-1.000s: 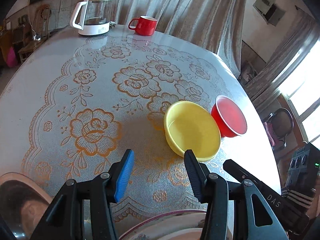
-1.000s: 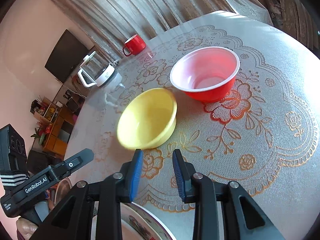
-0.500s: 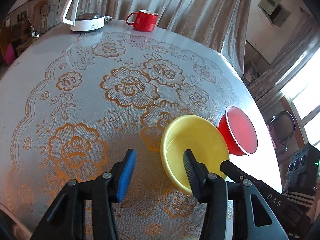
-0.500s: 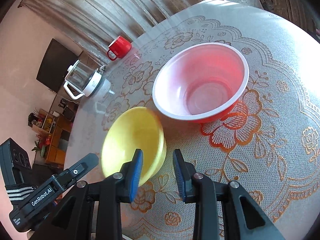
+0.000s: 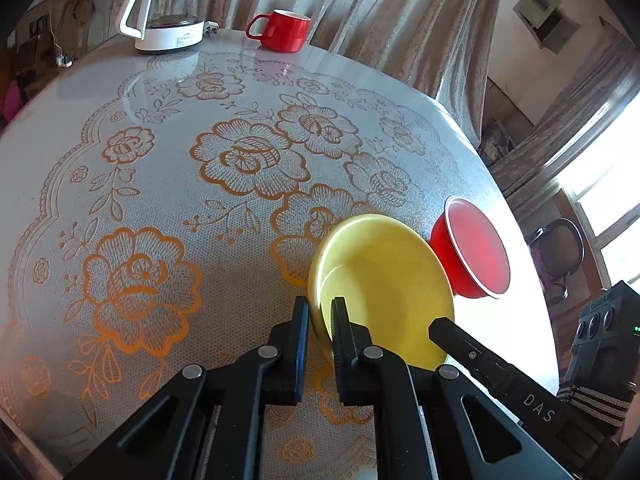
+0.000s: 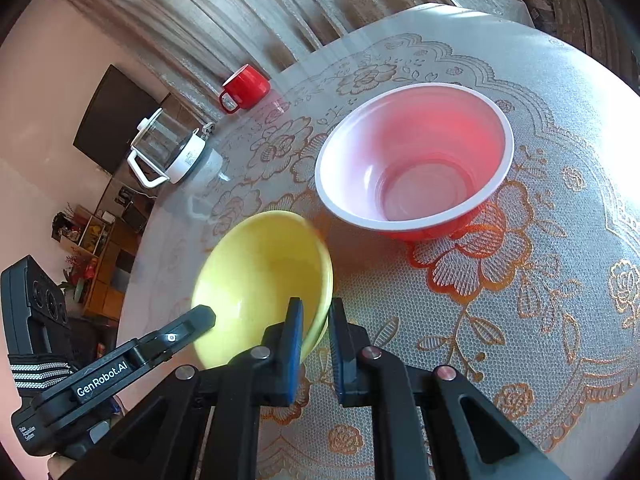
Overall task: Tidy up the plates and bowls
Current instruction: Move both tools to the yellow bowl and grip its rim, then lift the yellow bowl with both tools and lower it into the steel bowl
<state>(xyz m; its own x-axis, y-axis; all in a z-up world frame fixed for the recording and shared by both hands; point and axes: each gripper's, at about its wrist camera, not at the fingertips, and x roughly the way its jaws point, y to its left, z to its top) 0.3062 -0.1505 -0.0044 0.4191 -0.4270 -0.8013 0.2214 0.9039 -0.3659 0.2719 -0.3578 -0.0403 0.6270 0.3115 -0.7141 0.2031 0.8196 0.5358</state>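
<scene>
A yellow bowl (image 5: 384, 280) sits on the lace tablecloth, with a red plastic bowl (image 5: 476, 256) just beyond it to the right. My left gripper (image 5: 320, 320) has closed on the yellow bowl's near left rim, one finger inside and one outside. In the right wrist view my right gripper (image 6: 314, 320) straddles the yellow bowl's (image 6: 260, 280) opposite rim with narrow jaws. The bowl looks blurred there. The red bowl (image 6: 416, 160) stands upright and empty behind it.
A red mug (image 5: 280, 30) and a glass kettle (image 5: 168, 12) stand at the table's far edge by the curtains. The round table's edge (image 5: 500, 184) curves close behind the red bowl.
Both grippers moved forward to the yellow bowl. The left jaws closed from wide open onto its rim. The right gripper came over the other rim.
</scene>
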